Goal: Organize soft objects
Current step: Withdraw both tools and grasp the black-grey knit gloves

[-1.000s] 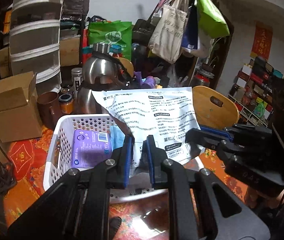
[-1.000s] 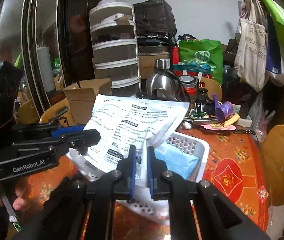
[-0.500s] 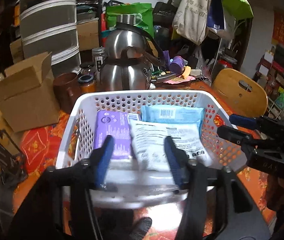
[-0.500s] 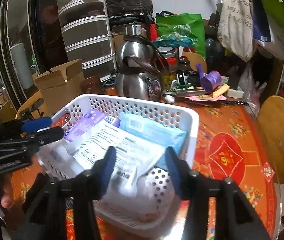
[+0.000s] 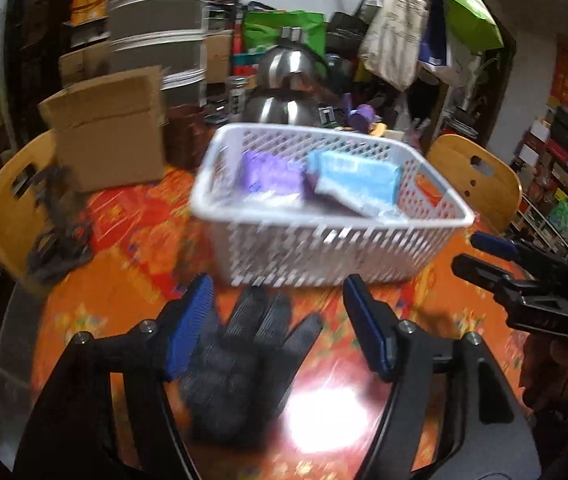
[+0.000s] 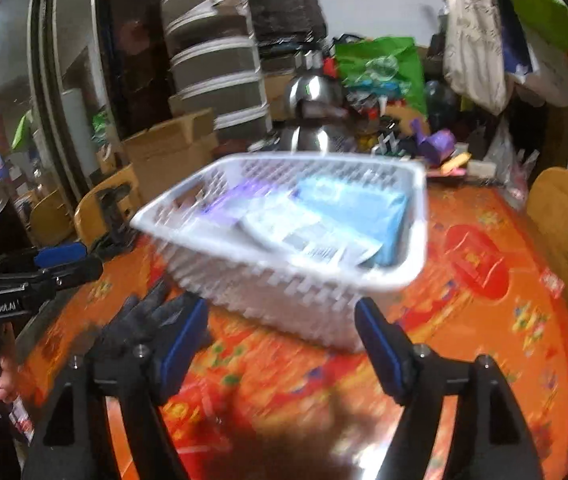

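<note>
Change: both grippers are now backing off and down from the white perforated plastic basket [image 5: 323, 240]; the white printed pouch [image 6: 303, 236] they were pinching together a second ago is lying inside it.
Left gripper [image 5: 280, 332]: its jaws have just been opening and are standing spread, pads pressing on nothing; the black knitted work glove [image 5: 240, 364] is lying on the table between and under them.
Right gripper [image 6: 280, 344]: its jaws have just been opening too and are standing wide, with only the orange-red patterned tablecloth [image 6: 483, 320] between them.
Basket contents: the pouch is resting beside a purple soft packet [image 5: 272, 176] and against a light-blue soft packet [image 5: 357, 184], gathered there as the sorted lot.
Glove: it is sitting just in front of the basket, outside it, so it looks like the next soft item to collect.
Next move: probably closing the left pads on the glove; limp knit may bunch or slip.
</note>
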Action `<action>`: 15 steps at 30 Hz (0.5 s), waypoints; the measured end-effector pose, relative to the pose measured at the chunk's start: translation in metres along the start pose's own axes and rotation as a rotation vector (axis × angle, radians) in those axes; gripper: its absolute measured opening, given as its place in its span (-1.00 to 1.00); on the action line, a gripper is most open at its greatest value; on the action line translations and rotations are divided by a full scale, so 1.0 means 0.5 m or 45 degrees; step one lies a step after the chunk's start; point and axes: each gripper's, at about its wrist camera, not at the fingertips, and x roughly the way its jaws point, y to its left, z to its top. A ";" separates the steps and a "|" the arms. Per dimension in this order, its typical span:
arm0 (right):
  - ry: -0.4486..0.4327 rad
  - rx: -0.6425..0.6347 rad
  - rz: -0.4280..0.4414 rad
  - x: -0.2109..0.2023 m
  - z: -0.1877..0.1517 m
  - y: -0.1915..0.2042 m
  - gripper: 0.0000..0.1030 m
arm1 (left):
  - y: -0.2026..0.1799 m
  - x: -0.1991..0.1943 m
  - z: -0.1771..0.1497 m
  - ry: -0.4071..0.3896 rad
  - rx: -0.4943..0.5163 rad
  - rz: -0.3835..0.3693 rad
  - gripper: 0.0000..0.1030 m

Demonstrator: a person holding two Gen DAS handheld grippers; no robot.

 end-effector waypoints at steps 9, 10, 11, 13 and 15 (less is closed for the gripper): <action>0.085 0.001 0.028 0.052 -0.097 0.094 0.51 | 0.144 -0.048 -0.164 0.023 -0.217 0.081 0.42; 0.101 0.001 0.036 0.064 -0.101 0.102 0.51 | 0.160 -0.037 -0.171 0.044 -0.228 0.093 0.42; 0.131 -0.004 0.042 0.080 -0.103 0.113 0.51 | 0.170 -0.024 -0.175 0.064 -0.233 0.103 0.42; 0.172 -0.007 0.031 0.108 -0.108 0.129 0.51 | 0.185 0.007 -0.180 0.102 -0.214 0.124 0.42; 0.201 -0.001 0.029 0.132 -0.112 0.141 0.51 | 0.199 0.037 -0.185 0.145 -0.209 0.133 0.42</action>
